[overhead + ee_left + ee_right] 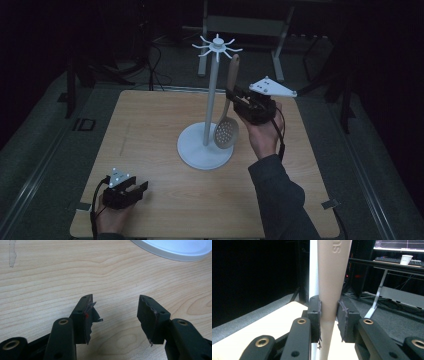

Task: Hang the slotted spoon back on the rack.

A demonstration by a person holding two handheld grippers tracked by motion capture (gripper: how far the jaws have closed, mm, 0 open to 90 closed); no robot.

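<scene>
**Slotted spoon pinched at the stand, other gripper idle**

Wooden table (150, 130) seen from above, dim room around it. I hold a two-jaw gripper in each hand.

My right gripper (231, 95) is raised above the far right part of the table, beside a white utensil stand (210, 100). Its jaws are pressed onto the handle of a beige slotted spoon (227, 125). In the right gripper view the handle (331, 277) stands upright between my two black pads (315, 315), both touching it, with the stand's white pole just behind. A grey three-cornered plate (272, 87) sits on top of this gripper.

The spoon hangs nearly upright, slightly tilted, its handle tip up near the ring of hooks (217, 46) at the top of the pole. I cannot tell whether it touches a hook. Its perforated bowl is low, just beside the pole and above the stand's round base (200, 150).

My left gripper (137, 186) rests low at the near left corner of the table, well apart from the stand. In the left gripper view its jaws are spread with nothing between them, bare wood grain beneath, and the rim of the stand's base (175, 252) at the top right.
</scene>
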